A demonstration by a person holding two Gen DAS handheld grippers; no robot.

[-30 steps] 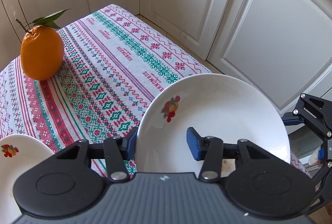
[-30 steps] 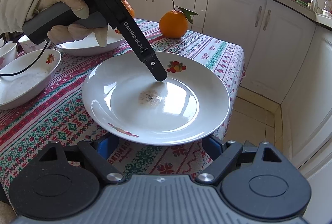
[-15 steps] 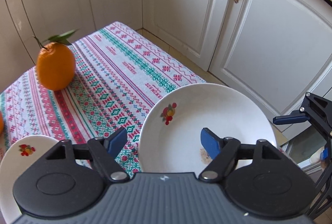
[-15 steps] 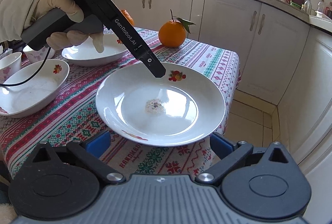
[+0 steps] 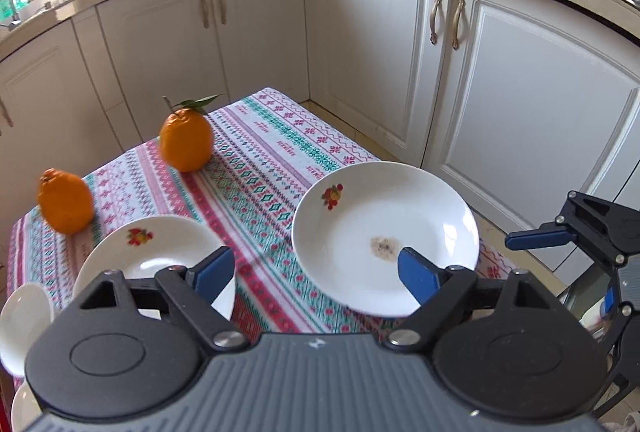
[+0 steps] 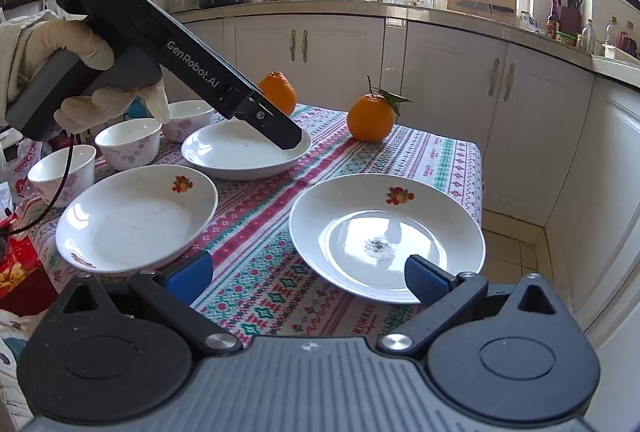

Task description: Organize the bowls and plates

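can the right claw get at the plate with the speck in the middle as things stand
Probably yes: the right claw is open just short of the plate, whose near rim lies bare at the table's edge, with nothing between.

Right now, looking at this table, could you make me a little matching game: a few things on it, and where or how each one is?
Things:
1. stained plate
2. leafy orange
3. small bowls
4. right hand-held gripper

States:
a. far end of the tablecloth
b. open, holding nothing
c. clustered at the table's left edge
d. near corner, dark smear at its centre

Pairs: 1-d, 2-a, 3-c, 4-b
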